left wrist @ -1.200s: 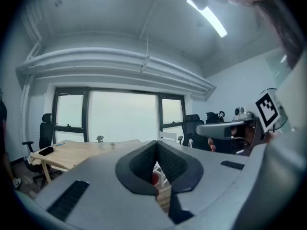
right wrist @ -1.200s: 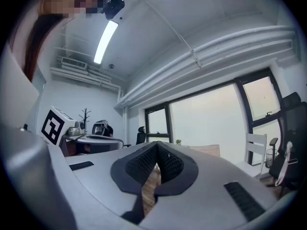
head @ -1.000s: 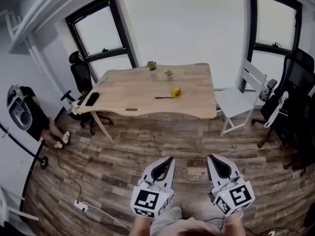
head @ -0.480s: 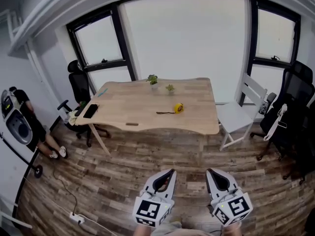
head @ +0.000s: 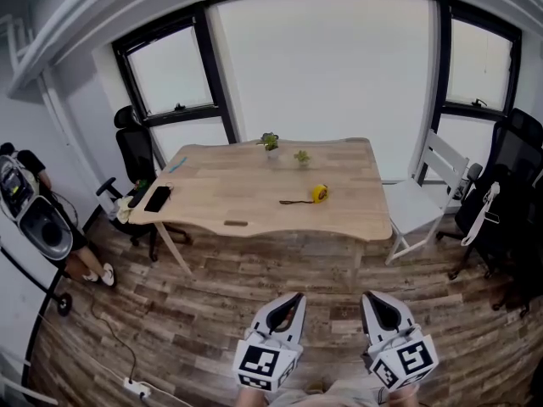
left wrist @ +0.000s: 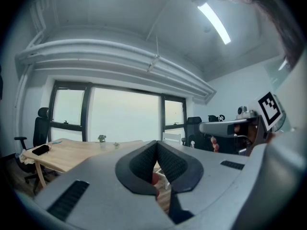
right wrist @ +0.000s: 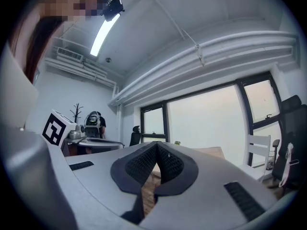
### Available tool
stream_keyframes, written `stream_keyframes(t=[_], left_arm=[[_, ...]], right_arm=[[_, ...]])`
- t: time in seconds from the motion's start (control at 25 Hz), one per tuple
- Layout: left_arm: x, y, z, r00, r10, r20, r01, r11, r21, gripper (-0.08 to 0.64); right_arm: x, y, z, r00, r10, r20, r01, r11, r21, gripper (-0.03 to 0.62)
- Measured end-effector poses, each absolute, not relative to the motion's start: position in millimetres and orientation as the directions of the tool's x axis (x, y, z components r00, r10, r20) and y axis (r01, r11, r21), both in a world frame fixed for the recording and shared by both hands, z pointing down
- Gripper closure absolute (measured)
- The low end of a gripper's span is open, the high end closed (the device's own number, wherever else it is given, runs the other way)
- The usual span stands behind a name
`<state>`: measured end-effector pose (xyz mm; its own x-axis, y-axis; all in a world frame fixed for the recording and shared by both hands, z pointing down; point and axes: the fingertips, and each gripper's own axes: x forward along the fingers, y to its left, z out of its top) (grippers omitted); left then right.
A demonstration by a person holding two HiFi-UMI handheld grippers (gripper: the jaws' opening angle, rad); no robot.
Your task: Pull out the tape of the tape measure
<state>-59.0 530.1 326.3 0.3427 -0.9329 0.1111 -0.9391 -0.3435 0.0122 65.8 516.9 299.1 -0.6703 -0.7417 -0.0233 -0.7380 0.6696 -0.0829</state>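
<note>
A small yellow tape measure (head: 319,193) lies on the wooden table (head: 229,200), right of its middle, with a short dark strap trailing to its left. My left gripper (head: 294,297) and right gripper (head: 368,297) are side by side at the bottom of the head view, well short of the table and over the plank floor. Both are shut with nothing between the jaws. In the left gripper view, the left gripper (left wrist: 156,143) points level toward the table (left wrist: 62,153). The right gripper (right wrist: 156,144) points the same way in its own view. The tape measure shows in neither gripper view.
Two small potted plants (head: 271,142) stand at the table's far edge, and a black phone (head: 157,198) lies at its left end. A white chair (head: 424,200) stands right of the table, with black office chairs at left (head: 136,142) and right (head: 517,159). A person stands at far left.
The table has come closer and lower in the head view as I move toward it. Both grippers stay shut and side by side.
</note>
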Motion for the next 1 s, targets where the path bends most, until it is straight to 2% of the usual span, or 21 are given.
stream_keyframes(t=[0.52, 1.0], left_arm=[[-79.1, 488.4, 331.4, 0.376, -0.92, 0.11, -0.926, -0.373, 0.05, 0.56], [-58.7, 394.4, 346.3, 0.407, -0.9, 0.155, -0.912, -0.409, 0.023, 0.56]], right_arm=[[44.8, 474.6, 297.3, -0.639, -0.769, -0.022, -0.766, 0.639, -0.075, 0.597], [46.1, 378.0, 304.4, -0.64, -0.768, -0.027, -0.765, 0.64, -0.065, 0.597]])
